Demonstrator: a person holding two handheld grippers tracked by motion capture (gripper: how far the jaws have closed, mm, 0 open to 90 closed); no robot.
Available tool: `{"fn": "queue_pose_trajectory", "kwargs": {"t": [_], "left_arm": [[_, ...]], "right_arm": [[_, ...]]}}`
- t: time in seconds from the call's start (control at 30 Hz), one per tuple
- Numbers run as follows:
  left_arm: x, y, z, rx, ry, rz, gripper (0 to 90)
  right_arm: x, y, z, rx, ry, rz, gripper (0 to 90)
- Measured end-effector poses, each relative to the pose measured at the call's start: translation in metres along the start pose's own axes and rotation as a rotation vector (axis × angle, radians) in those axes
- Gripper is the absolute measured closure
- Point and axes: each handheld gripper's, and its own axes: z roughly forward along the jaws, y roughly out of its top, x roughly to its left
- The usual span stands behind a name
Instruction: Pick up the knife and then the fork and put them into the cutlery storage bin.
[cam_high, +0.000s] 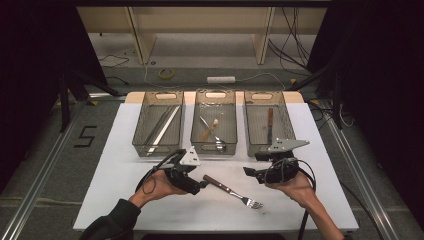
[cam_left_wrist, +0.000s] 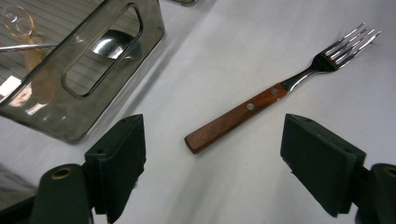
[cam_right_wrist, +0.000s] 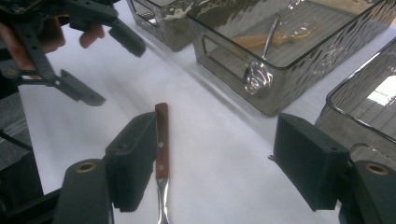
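Observation:
A fork (cam_high: 232, 190) with a brown wooden handle lies on the white table (cam_high: 120, 165), its tines toward the near right. My left gripper (cam_high: 202, 184) sits just left of the handle's end, open and holding nothing. In the left gripper view the fork (cam_left_wrist: 261, 100) lies ahead of the parted jaws of the left gripper (cam_left_wrist: 215, 161). My right gripper (cam_high: 248, 172) hovers open just right of the fork. In the right gripper view the fork's handle (cam_right_wrist: 161, 133) runs beside the left jaw, untouched, with the left gripper (cam_right_wrist: 116, 74) open beyond it.
Three smoked clear bins stand in a row behind the grippers. The left bin (cam_high: 157, 152) holds long metal utensils, the middle bin (cam_high: 215, 150) a spoon and an amber utensil, and the right bin (cam_high: 249, 130) a brown-handled knife. Cables lie on the floor beyond the table.

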Motion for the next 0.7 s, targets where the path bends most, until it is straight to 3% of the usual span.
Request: {"fn": "queue_pose_trajectory", "kwargs": {"t": [0.2,0.3,0.43,0.6,0.7], "left_arm": [[0.002,0.000,0.013,0.030,-0.009,0.006,24.6],[0.005,0.000,0.018,0.022,0.004,-0.019,27.8],[0.008,0.001,0.021,0.009,0.021,-0.042,41.0],[0.012,0.002,0.030,0.011,0.030,-0.076,68.4],[0.014,0.004,0.037,0.021,0.040,-0.091,79.6]], "right_arm": [[0.004,-0.005,0.000,0.000,0.000,-0.003,32.0],[0.006,-0.008,0.001,0.004,-0.002,-0.005,32.3],[0.009,-0.011,0.003,0.018,0.003,-0.010,32.5],[0.012,-0.012,0.004,0.015,-0.002,-0.013,32.4],[0.014,-0.014,0.003,0.008,0.002,-0.011,32.1]]}}
